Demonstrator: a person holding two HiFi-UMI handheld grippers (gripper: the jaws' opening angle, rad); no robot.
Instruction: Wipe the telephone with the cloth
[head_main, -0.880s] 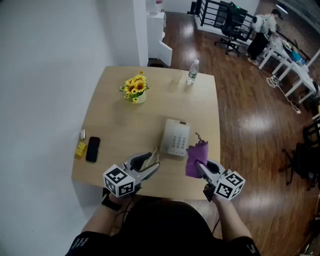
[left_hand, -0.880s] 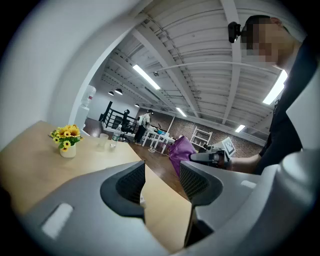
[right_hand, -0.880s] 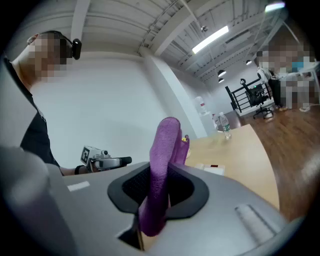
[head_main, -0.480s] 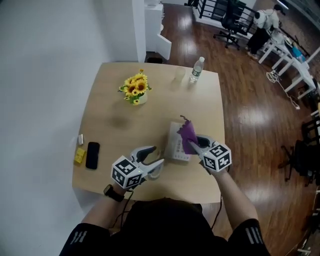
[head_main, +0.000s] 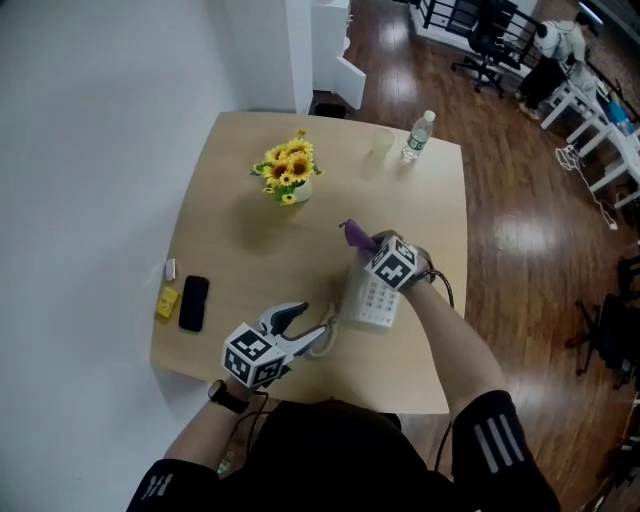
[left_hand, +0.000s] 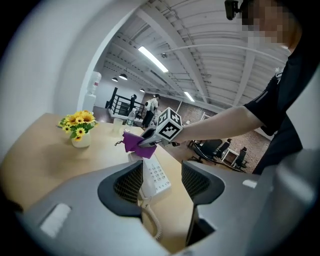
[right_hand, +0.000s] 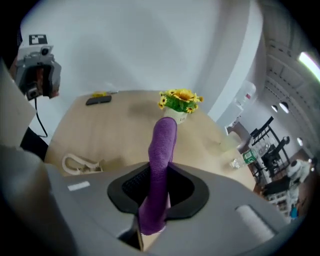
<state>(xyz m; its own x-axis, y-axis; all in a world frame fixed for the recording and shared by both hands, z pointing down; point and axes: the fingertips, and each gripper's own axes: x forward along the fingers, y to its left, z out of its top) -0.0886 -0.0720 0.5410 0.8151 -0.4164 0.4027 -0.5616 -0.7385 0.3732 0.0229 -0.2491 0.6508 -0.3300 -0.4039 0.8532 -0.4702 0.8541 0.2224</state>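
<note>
Dark wooden floor (head_main: 520, 250) surrounds a pale worktop (head_main: 250, 250), seen from above. We hold a gripper in each hand over its near side.

The right gripper (head_main: 372, 243) has its fingers (right_hand: 131, 187) closed on a purple cloth (right_hand: 161, 165). A fold is pinched between them, and the free end stands up past the fingertips. Just below those fingertips lies the far end of a white telephone (head_main: 372, 300), which sits flat on the worktop. We cannot tell whether the cloth touches it.

The left gripper (head_main: 312, 323) has its fingers (left_hand: 127, 182) spread apart, clamping nothing. Ahead of the gap between them we see the telephone's near end and its coiled cord (left_hand: 152, 222). A pot of sunflowers (head_main: 288, 172) stands well beyond both sets of fingertips.

We judge the cloth to be light, soft and limp. It bends wherever it is unsupported, so a grip close to the wiping end gives more pressure. The telephone looks like hard, smooth plastic and fairly light, so it may slide on the worktop under a firm wipe, and its keys give when pressed. The open left fingers could steady it best by its long side edges, clear of the keys and the cord.
</note>
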